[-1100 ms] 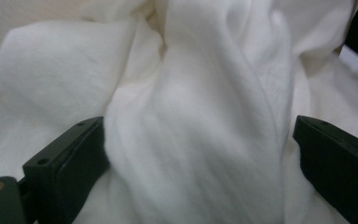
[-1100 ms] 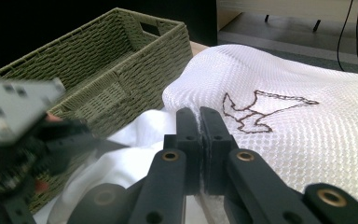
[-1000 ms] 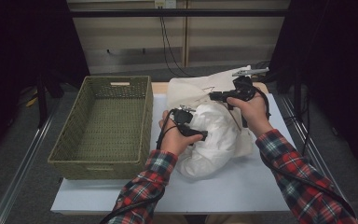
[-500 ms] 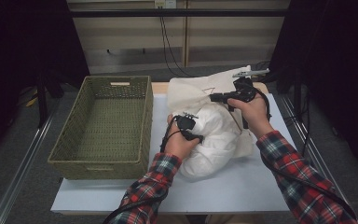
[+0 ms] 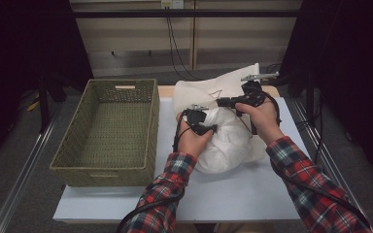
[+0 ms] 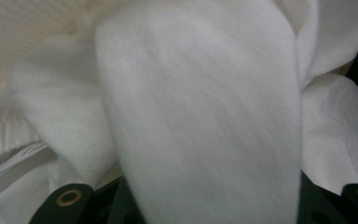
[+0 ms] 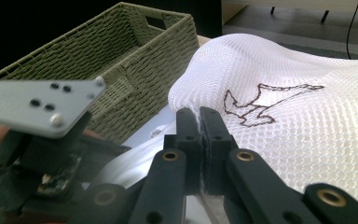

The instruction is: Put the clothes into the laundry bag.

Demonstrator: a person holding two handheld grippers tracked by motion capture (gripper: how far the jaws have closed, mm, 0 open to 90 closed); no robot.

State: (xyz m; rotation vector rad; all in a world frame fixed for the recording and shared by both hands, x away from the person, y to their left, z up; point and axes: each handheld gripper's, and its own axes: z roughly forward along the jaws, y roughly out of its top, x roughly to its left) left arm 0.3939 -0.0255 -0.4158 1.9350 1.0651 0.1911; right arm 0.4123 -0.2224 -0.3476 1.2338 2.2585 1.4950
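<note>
A white mesh bag (image 5: 209, 90) with a brown outline drawing (image 7: 261, 105) lies at the table's far middle. A bundle of white cloth (image 5: 228, 143) bulges in front of it. My right gripper (image 7: 199, 121) is shut on the edge of the mesh bag (image 7: 298, 135), and its jaws point left in the high view (image 5: 219, 102). My left gripper (image 5: 210, 127) presses into the bundle from the left. Its jaws have just been closing, and a thick fold of the cloth (image 6: 200, 107) is squeezed between them, hiding their tips (image 6: 214, 205).
A woven green basket (image 5: 73, 145) stands at the left on the white table (image 5: 233, 194), right beside the bag. In the right gripper view the basket (image 7: 102, 60) is behind the left gripper's grey plate (image 7: 37, 105). Cables hang down the back wall.
The left gripper's jaws closed on the white cloth bundle, and that hand rose slightly. The right hand and the mesh bag stayed put.
</note>
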